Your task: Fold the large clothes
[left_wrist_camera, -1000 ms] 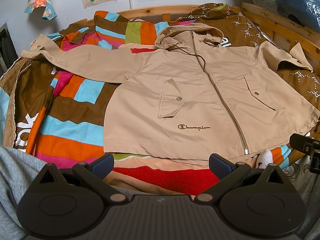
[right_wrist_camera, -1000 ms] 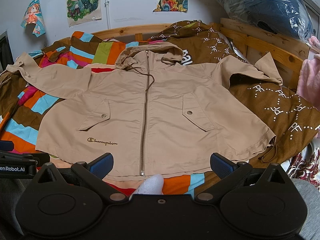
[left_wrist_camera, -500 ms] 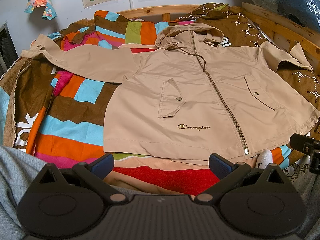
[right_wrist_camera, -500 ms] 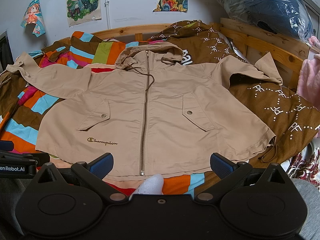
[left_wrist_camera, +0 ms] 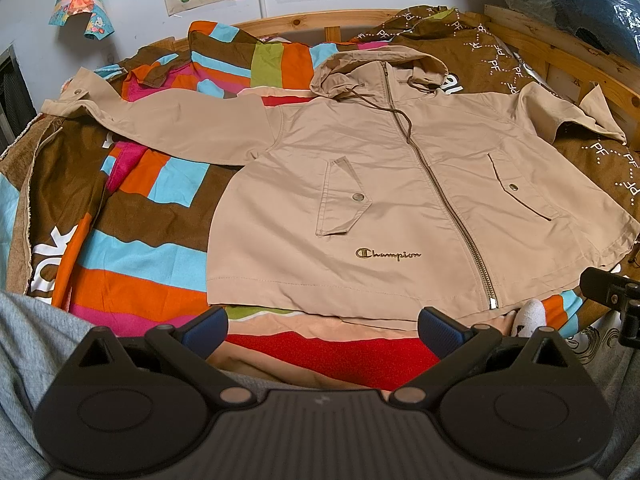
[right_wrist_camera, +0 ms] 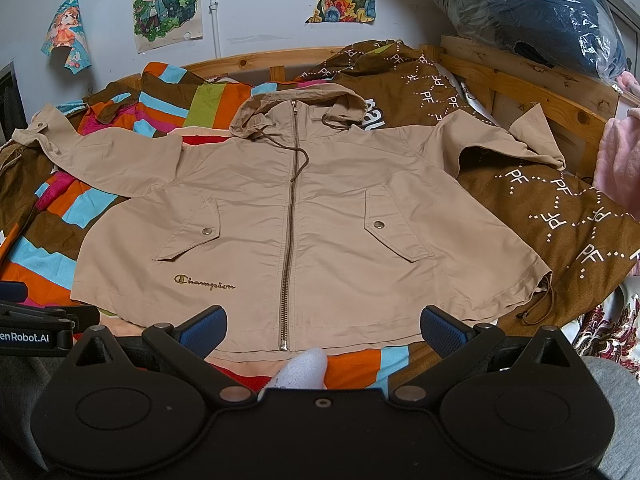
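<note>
A beige hooded zip jacket (left_wrist_camera: 400,200) lies flat and front up on the bed, sleeves spread to both sides, hood at the far end; it also shows in the right wrist view (right_wrist_camera: 304,224). My left gripper (left_wrist_camera: 322,326) is open and empty, just short of the jacket's hem near its left part. My right gripper (right_wrist_camera: 322,326) is open and empty, just short of the hem near the zipper's end. Neither touches the jacket.
A striped multicolour blanket (left_wrist_camera: 132,216) covers the bed's left side, a brown dotted blanket (right_wrist_camera: 568,216) the right. A wooden bed frame (right_wrist_camera: 520,80) runs behind and right. A white sock (right_wrist_camera: 304,368) pokes up near the hem. Bagged bedding (right_wrist_camera: 540,8) sits at the upper right.
</note>
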Motion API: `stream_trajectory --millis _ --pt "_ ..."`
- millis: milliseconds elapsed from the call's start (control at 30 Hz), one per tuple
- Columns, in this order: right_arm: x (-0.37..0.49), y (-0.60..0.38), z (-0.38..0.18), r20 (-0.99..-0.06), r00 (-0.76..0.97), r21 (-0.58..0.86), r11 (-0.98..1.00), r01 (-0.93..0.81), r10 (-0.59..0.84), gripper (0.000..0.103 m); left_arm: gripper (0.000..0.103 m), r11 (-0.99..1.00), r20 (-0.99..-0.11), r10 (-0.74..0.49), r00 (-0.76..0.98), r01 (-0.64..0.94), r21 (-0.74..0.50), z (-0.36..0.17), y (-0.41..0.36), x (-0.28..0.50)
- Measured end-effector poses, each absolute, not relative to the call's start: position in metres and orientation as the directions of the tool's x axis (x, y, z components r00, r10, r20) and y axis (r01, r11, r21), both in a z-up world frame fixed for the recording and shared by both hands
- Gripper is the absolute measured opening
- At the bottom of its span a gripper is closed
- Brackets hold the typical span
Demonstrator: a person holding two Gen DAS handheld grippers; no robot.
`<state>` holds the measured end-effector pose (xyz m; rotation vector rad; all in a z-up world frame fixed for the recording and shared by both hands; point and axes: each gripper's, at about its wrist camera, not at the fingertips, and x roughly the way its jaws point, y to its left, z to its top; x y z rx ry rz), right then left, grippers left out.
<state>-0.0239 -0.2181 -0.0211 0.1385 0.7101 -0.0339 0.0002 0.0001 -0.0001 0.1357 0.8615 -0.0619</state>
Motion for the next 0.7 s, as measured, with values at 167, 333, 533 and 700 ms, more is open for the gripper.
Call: stream_trajectory --millis 167,333,533,700 --pt "-0.0237 -0.2184 -0.021 -0.652 0.758 0.115 0.99 0.078 0.016 0.102 0.103 0.989 -0.76 0.0 0.65 0.11 0.094 -0.0001 0.0001 0.0003" --pt "-0.0235 -0.2186 -0.0211 -0.655 0.756 0.114 0.99 0.078 0.016 0.102 0.103 0.99 -0.763 0.0 0.647 0.109 0.093 -0.0024 0.0015 0.0013" --pt "-0.0233 -0.219 -0.021 -0.654 0.756 0.115 0.99 0.079 0.016 0.102 0.103 0.99 -0.763 0.0 0.646 0.109 0.092 -0.0024 0.0016 0.0013" --pt "-0.0234 -0.2193 -0.0209 -0.655 0.755 0.115 0.99 0.08 0.016 0.102 0.103 0.99 -0.765 -0.002 0.643 0.108 0.087 -0.0057 0.0036 0.001"
